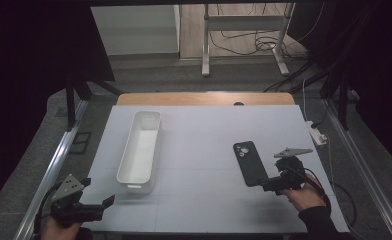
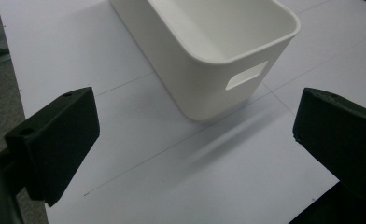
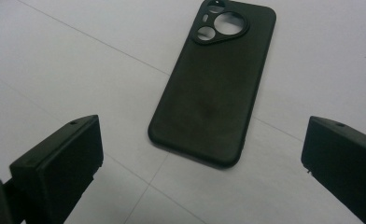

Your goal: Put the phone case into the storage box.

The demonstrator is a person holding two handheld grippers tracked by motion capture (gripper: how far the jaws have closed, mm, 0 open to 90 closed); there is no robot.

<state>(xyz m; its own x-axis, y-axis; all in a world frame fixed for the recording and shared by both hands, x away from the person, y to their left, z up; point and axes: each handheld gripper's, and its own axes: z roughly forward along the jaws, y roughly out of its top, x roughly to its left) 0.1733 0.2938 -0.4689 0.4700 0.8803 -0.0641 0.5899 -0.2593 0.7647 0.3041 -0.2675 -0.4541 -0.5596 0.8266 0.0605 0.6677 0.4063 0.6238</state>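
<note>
So the right gripper sits jaws wide apart just short of the phone, whose long axis runs straight away from it, while the left gripper, also spread, idles by the white bin.

1. The right tool was black, topped by a grey three-cornered plate; its jaws in the right gripper view were matt black.
2. Just ahead of that tool, the phone was plain black, its camera rings the same black, with no pattern on its back.
3. The left tool was black too, with a grey plate.
4. Ahead of the left tool, the bin was plain white inside and out.
5. Under both tools, the table was pale bluish white, crossed by thin dark lines; its far edge was light wood brown.
6. The sleeve behind the right tool was black.
</note>
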